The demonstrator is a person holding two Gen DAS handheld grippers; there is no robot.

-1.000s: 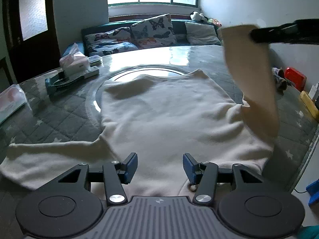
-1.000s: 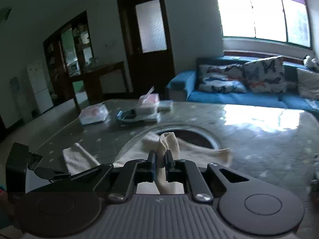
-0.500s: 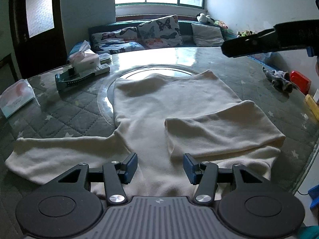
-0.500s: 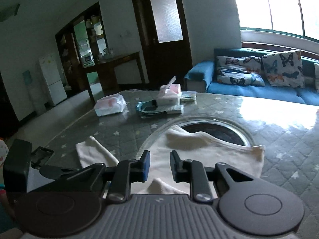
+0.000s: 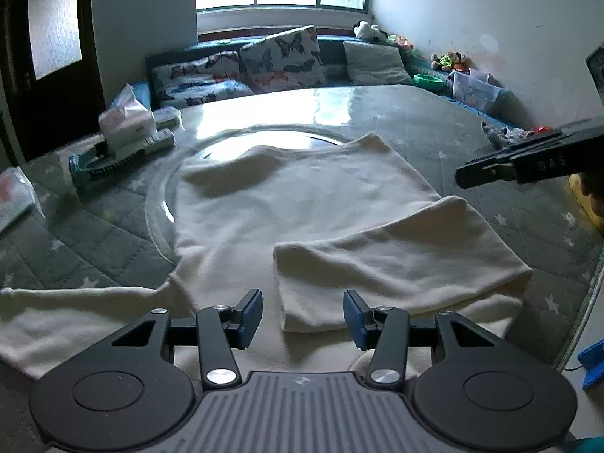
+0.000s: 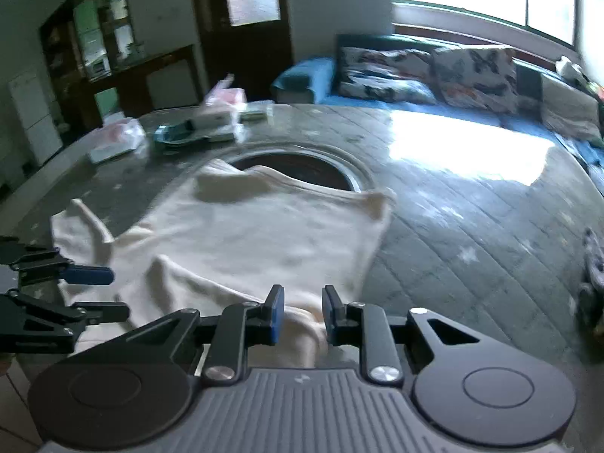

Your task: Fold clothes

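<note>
Item: cream sweater [image 5: 302,204], spread flat on the quilted counter [image 5: 472,139], hem end lying over the round glass inset [image 5: 264,139].
Right sleeve [image 5: 396,260]: folded inward across the chest, cuff end near the garment's middle, just ahead of the left tool.
Left sleeve [image 5: 75,309]: unfolded, stretched out sideways over the counter.
Left tool [image 5: 302,313]: jaws wide apart, gripping nothing, low over the collar end of the sweater.
Right tool [image 6: 299,315]: jaws parted to a moderate gap, holding nothing, above the folded edge at the right shoulder; right-wrist view blurred, contact with cloth not determinable.
Surroundings: tissue box [image 5: 126,119] and a plastic packet [image 5: 15,198] at the counter's far left side, well apart from the garment.
Stage, judged: one sleeve in, the other due next.
Risks, judged: folded sleeve sliding or springing open if a jaw snags the loose cuff in passing; outstretched sleeve dragging the body askew if lifted too far from its end; bunched hem over the inset left uneven for the later crosswise fold.
</note>
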